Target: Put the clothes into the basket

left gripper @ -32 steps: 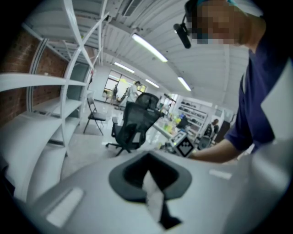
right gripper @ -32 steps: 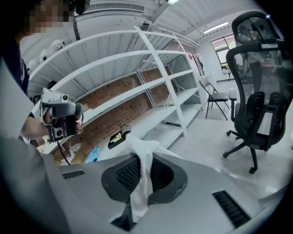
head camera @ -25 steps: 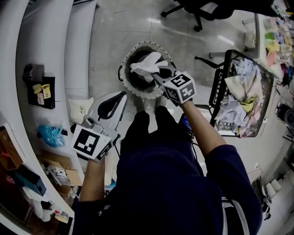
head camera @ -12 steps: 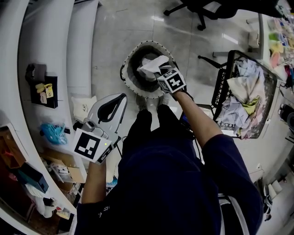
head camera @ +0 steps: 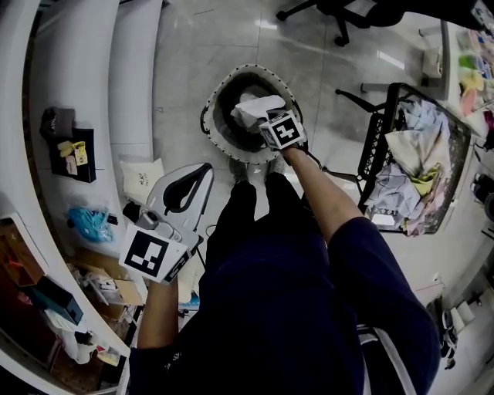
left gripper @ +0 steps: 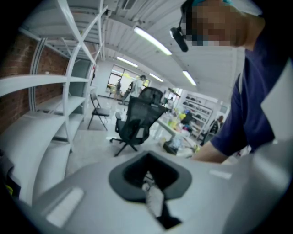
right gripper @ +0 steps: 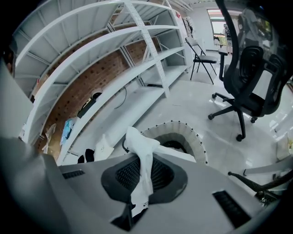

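Note:
A round basket (head camera: 218,131) with a white rim and dark inside stands on the floor in front of the person's feet. My right gripper (head camera: 265,119) reaches down over it, shut on a white garment (head camera: 258,106) that hangs just inside the rim. In the right gripper view the garment (right gripper: 143,153) rises out of the closed jaws, with the basket (right gripper: 194,141) right behind it. My left gripper (head camera: 202,168) is held back at the person's left side, away from the basket. In the left gripper view, the left gripper (left gripper: 153,199) looks shut with nothing held.
A black wire rack (head camera: 376,150) heaped with more clothes (head camera: 409,158) stands to the right of the basket. White shelving (head camera: 77,92) with small items curves along the left. An office chair (head camera: 340,11) stands beyond the basket.
My right gripper has sunk with the white garment from above the basket down to its rim. The left gripper has stayed put.

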